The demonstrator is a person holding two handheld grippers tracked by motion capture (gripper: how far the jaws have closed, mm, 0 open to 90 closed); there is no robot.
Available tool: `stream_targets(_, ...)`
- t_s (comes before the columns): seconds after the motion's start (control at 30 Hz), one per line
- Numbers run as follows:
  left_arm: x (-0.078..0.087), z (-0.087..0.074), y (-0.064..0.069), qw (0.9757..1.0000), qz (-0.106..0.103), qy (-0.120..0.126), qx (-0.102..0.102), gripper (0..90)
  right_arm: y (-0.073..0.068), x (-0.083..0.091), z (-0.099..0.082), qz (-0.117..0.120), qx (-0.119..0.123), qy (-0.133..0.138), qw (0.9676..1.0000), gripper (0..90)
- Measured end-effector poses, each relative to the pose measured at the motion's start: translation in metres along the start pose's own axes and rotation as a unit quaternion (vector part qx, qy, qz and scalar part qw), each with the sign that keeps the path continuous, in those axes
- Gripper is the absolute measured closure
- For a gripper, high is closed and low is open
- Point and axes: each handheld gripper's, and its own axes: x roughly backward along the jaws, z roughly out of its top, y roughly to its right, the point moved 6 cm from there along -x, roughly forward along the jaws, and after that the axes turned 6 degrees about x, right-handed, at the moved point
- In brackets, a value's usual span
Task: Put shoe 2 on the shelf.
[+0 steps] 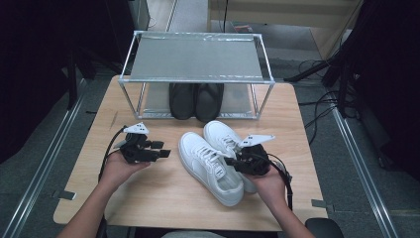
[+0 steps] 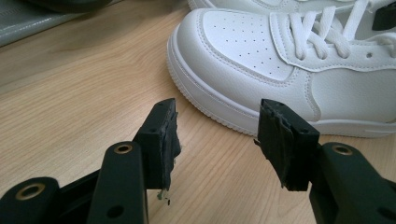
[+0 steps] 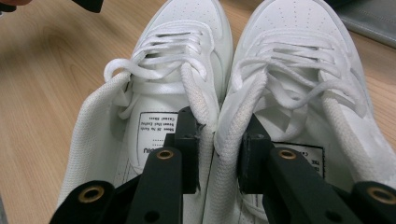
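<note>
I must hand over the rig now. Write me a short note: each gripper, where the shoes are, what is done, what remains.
Right gripper: one jaw inside each white shoe, pinching their two inner collars together; a grip on the pair of white shoes.
Left gripper: open, holding nothing, beside the toe of the nearer white shoe.
White shoes: side by side on the table, in front of the rack.
Black shoes: on the rack's lower shelf.
Done: pair gripped.
Left, probably: lift the pair and put it on the rack.
</note>
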Motion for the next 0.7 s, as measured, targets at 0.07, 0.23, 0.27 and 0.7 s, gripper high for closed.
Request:
stream_targets(0.07, 0.001, 0.000, -0.001, 1.0000, 0.000, 0.002, 0.002, 47.8, 0.001, 0.000, 0.000, 0.001, 0.000, 0.000, 1.0000, 74.9)
stream_targets(0.23, 0.003, -0.001, -0.004, 0.9999, 0.007, 0.005, 0.006, 47.7, 0.002, 0.003, 0.002, 0.004, 0.008, -0.005, 1.0000, 75.1)
stream_targets(0.27, 0.003, -0.001, -0.005, 0.9999, 0.009, 0.005, 0.006, 47.7, 0.001, 0.004, 0.002, 0.005, 0.006, -0.006, 0.9999, 75.2)
stream_targets(0.7, 0.012, -0.010, -0.014, 0.9994, 0.029, 0.004, 0.016, 43.8, -0.001, 0.016, 0.015, 0.047, 0.051, -0.002, 0.9976, 75.1)
